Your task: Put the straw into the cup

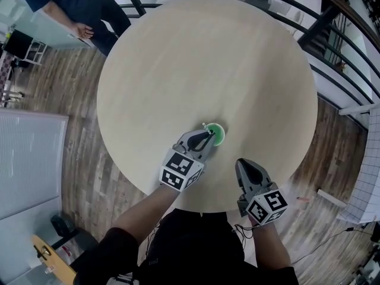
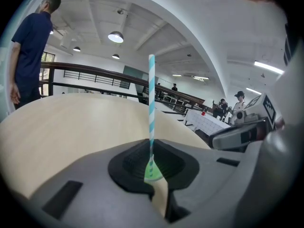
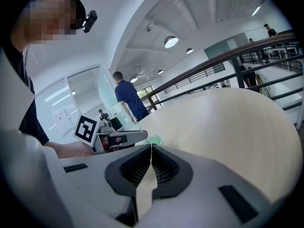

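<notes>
Where the round desk (image 1: 208, 58) curves to its 6 o'clock edge, both grippers sit close to the rim, and open top runs from there out to 12 o'clock.
- Desk: pale, matte wood-grain top over plank floor (image 1: 89, 159).
- Cup (image 1: 217, 134): small, round, green, at 6 o'clock a little inside the rim.
- Straw (image 2: 151, 103): slim paper tube with teal-and-white spiral stripes. It stands upright, pinched near its lower end by the narrow jaws of the left gripper (image 1: 208, 136), its foot against the cup's green.
- Right gripper (image 1: 242, 165): jaws pressed together with nothing between, at 5 o'clock by the edge, apart from the cup.
</notes>
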